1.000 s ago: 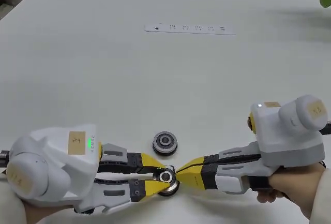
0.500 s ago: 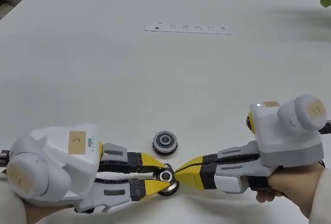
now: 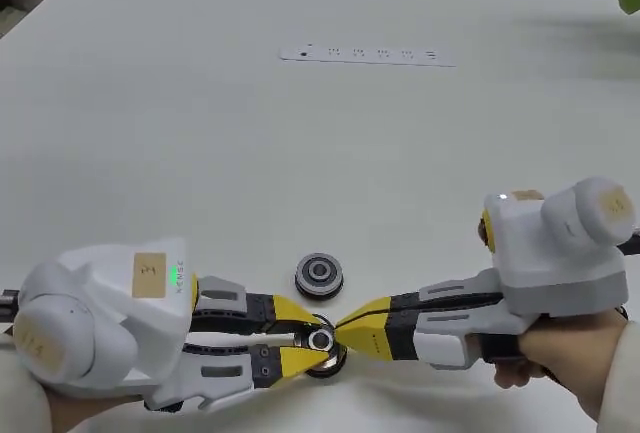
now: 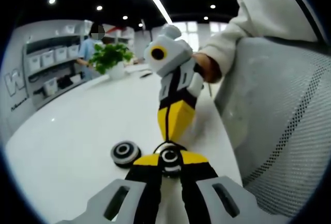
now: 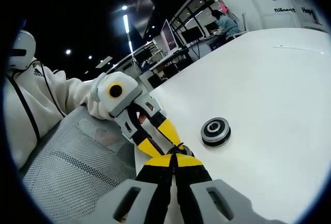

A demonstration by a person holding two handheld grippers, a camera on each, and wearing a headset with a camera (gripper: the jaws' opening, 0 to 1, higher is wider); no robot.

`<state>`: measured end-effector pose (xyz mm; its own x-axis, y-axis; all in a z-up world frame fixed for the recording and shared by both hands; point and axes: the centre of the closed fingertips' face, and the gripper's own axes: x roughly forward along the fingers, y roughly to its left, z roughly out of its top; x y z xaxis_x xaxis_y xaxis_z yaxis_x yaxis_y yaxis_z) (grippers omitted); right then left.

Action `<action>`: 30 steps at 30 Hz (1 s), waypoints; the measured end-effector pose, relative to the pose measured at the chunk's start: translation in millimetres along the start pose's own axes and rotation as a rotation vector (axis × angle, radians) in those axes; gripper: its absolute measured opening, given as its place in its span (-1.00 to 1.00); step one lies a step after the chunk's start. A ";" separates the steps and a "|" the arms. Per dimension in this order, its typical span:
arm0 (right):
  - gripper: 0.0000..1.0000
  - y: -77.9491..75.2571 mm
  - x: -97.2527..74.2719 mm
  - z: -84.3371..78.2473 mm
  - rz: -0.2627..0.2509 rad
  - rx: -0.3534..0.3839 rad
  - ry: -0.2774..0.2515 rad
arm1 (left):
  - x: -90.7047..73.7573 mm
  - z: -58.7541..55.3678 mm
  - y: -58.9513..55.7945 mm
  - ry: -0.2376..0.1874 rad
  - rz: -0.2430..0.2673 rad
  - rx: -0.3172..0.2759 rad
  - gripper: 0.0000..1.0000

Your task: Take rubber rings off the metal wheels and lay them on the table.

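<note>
- Left gripper (image 3: 318, 341): it enters the head view from the lower left and lies low over the white table (image 3: 300, 153). Its two yellow-tipped jaws are closed most of the way and clamp the near metal wheel (image 3: 323, 340) from opposite sides.
- In the left gripper view, the near metal wheel sits between the two yellow tips. Its bright hub faces the camera and a dark band runs round its rim.
- Right gripper (image 3: 340, 330): it enters the head view from the right, held in a hand (image 3: 540, 353) at the lower right edge. Its jaws are drawn together, with no visible gap between the yellow tips.
- The right gripper's tips meet the near metal wheel at the edge that faces away from the left gripper, so the two grippers stand tip to tip.
- In the right gripper view, a thin dark edge shows just beyond the closed tips. The pictures do not show whether the rubber ring is pinched between them.
- Second metal wheel (image 3: 319, 276): it lies flat on the table just beyond the near metal wheel, apart from both grippers, with a dark band round its rim.
- Power strip (image 3: 368, 54): it lies flat on the table, well apart from the work, at the far side.
</note>
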<state>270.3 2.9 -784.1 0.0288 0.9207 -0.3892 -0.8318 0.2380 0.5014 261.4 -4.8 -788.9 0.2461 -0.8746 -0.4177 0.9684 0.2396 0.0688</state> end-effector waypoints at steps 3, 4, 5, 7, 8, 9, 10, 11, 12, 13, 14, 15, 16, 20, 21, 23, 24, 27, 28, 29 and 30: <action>-1.00 -1.7 -0.7 -0.6 -0.003 0.012 0.000 | -0.2 -0.5 0.4 0.000 0.001 -0.001 -0.73; -1.00 -3.3 -1.2 -0.9 -0.008 0.009 0.002 | -0.3 -0.7 0.6 0.001 0.001 -0.002 -0.73; -1.00 -3.6 -1.2 -1.1 -0.009 0.008 0.003 | -0.1 -0.4 0.6 0.002 0.002 -0.006 -0.73; -1.00 -5.3 -0.8 -2.6 -0.017 0.010 0.010 | 0.3 0.7 0.3 0.003 0.000 -0.021 -0.72; -1.00 -6.3 -0.7 -3.4 -0.020 0.015 0.014 | 0.4 1.0 0.1 0.004 -0.001 -0.022 -0.72; -1.00 -7.8 -0.8 -4.7 -0.025 0.028 0.019 | 0.3 1.1 0.1 0.005 -0.003 -0.024 -0.72; -1.00 -8.2 -0.9 -4.9 -0.026 0.030 0.019 | 0.1 1.3 0.1 0.009 -0.004 -0.030 -0.72; -1.00 -8.4 -1.2 -5.0 -0.027 0.032 0.019 | -0.2 1.1 0.3 0.012 -0.004 -0.040 -0.72; -1.00 -8.1 -1.2 -5.0 -0.027 0.033 0.019 | -0.6 1.2 0.6 0.016 -0.005 -0.046 -0.72; -1.00 -7.7 -1.0 -4.8 -0.026 0.034 0.020 | -0.9 1.3 0.6 0.020 -0.005 -0.046 -0.71; -1.00 -7.3 -0.9 -4.7 -0.026 0.033 0.020 | -1.5 2.0 0.3 0.024 -0.008 -0.035 -0.70; -1.00 -7.0 -0.9 -4.5 -0.026 0.032 0.021 | -2.5 2.4 -0.3 0.028 -0.016 -0.022 -0.66; -1.00 -6.7 -1.0 -4.4 -0.027 0.034 0.022 | -4.2 1.4 -1.2 0.036 -0.026 -0.024 -0.61; -1.00 -4.8 -1.1 -3.4 -0.026 0.032 0.026 | -11.0 7.0 -3.7 0.034 -0.040 -0.020 -0.46; -1.00 -3.8 -1.1 -2.7 -0.024 0.031 0.025 | -13.1 8.5 -3.2 0.032 -0.039 -0.017 -0.40; -1.00 -2.8 -1.1 -1.3 -0.021 0.026 0.025 | -18.5 13.1 -0.5 0.024 -0.033 -0.019 -0.31; -1.00 -2.0 -1.2 -1.1 -0.021 0.023 0.027 | -21.0 15.1 1.3 0.021 -0.027 -0.018 -0.26; -1.00 0.0 -1.8 -0.4 -0.019 0.013 0.033 | -31.3 20.8 8.9 0.013 0.001 -0.002 -0.14; -1.00 -0.1 -2.5 0.2 -0.021 0.005 0.037 | -32.9 21.5 10.1 0.012 0.007 -0.002 -0.10; -1.00 -0.3 -3.9 1.7 -0.026 -0.005 0.040 | -39.9 24.4 13.2 0.003 0.020 -0.006 -0.07; -1.00 0.4 -5.1 2.9 -0.027 -0.012 0.040 | -43.9 26.2 14.0 -0.004 0.023 -0.015 -0.03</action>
<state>271.5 -0.8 -779.7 0.0294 0.9007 -0.4335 -0.8376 0.2589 0.4811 265.2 25.9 -745.9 0.2682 -0.8704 -0.4128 0.9619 0.2657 0.0647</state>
